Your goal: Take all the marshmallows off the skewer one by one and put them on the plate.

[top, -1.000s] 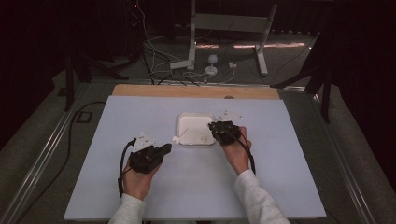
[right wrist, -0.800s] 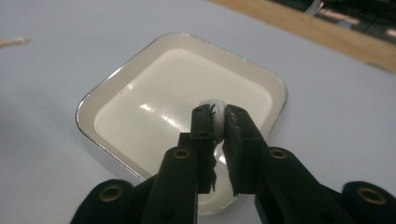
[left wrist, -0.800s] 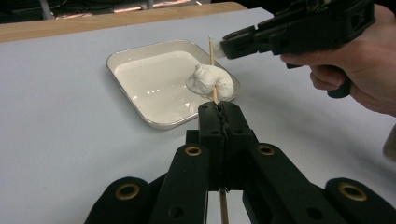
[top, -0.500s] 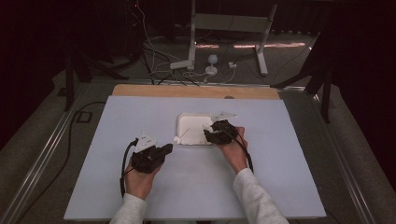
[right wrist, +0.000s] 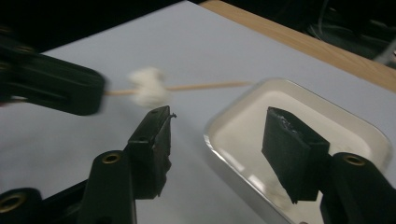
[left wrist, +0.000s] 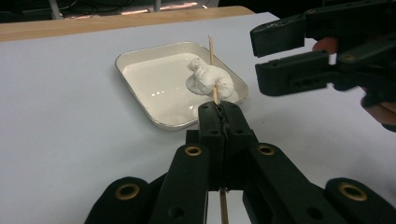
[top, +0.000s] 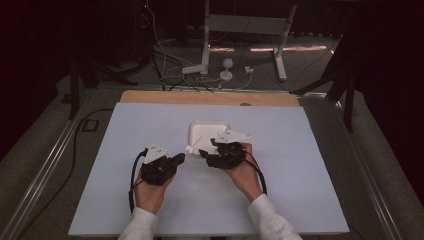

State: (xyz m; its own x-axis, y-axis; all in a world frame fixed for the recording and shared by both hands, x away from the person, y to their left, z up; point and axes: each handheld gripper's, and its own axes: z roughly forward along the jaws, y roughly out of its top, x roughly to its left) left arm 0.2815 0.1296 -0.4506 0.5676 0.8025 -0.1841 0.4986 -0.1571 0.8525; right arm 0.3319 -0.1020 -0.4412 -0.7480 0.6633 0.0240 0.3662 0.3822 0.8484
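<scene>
Skewering looks done: a soft white dough-like lump [left wrist: 209,80] sits threaded on a thin wooden skewer [left wrist: 212,60], pinched by the left gripper [left wrist: 220,114] above a shallow white rectangular tray [left wrist: 154,88]. The right gripper [right wrist: 217,126], jaws just opened and empty, hangs beside it; setting down remains.

The high view hangs above the person's side of the pale blue rectangular table [top: 300,150], facing forward and down, far enough back to take in all four edges and the dark floor beyond the far wooden edge. The left gripper view sits low and close behind its own black jaws, looking toward the far edge across the shallow white rectangular tray [left wrist: 140,63]. The right gripper view is closer still, aimed slantwise toward the far corner. All three share that tray [top: 197,130] [right wrist: 327,116] near the table's middle; both gripper views also share the thin wooden skewer [left wrist: 211,46] [right wrist: 205,86].
</scene>
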